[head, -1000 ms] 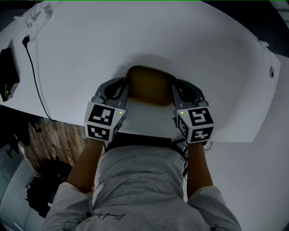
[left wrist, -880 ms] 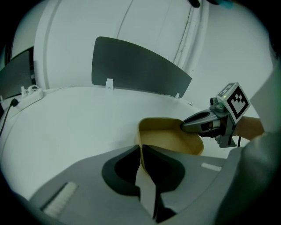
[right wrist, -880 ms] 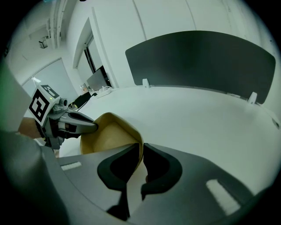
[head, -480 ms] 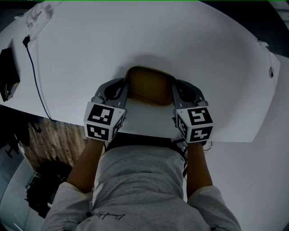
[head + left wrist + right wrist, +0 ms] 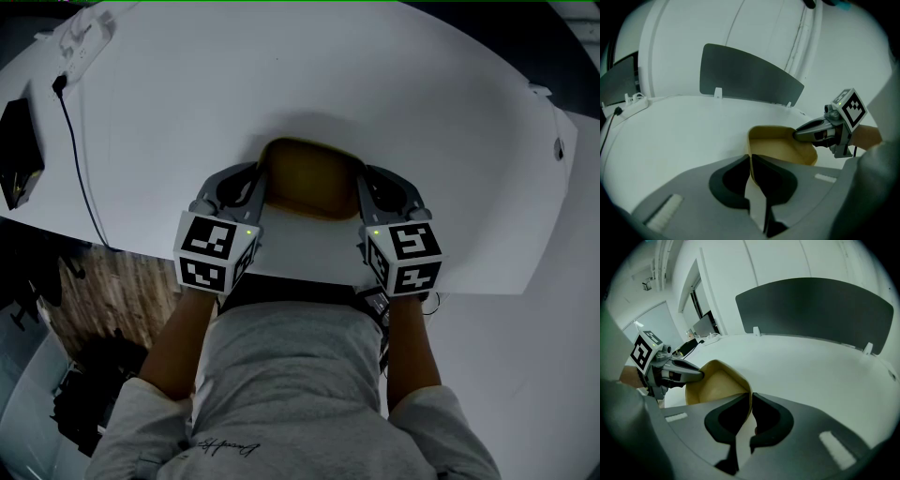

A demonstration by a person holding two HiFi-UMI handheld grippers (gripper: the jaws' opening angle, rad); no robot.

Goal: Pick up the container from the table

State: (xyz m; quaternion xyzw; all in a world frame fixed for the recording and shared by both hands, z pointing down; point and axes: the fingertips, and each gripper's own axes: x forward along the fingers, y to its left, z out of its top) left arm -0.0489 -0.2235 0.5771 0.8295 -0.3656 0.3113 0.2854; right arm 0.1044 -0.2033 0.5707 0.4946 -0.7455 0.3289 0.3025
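A tan, open-topped container (image 5: 314,178) stands on the white table (image 5: 375,84) near its front edge. My left gripper (image 5: 265,183) is at its left wall and my right gripper (image 5: 361,190) at its right wall. Both pairs of jaws have just been closing, each with a container wall between them. In the left gripper view, the left gripper (image 5: 751,161) pinches the thin rim of the container (image 5: 780,147), with the right gripper (image 5: 802,134) across it. In the right gripper view, the right gripper (image 5: 751,401) clamps the rim of the container (image 5: 715,380), opposite the left gripper (image 5: 689,375).
A black cable (image 5: 80,178) runs down the table's left side from a white power strip (image 5: 80,33). A black device (image 5: 17,164) lies at the left edge. A dark grey partition panel (image 5: 745,77) stands along the table's far side. The person's torso is against the front edge.
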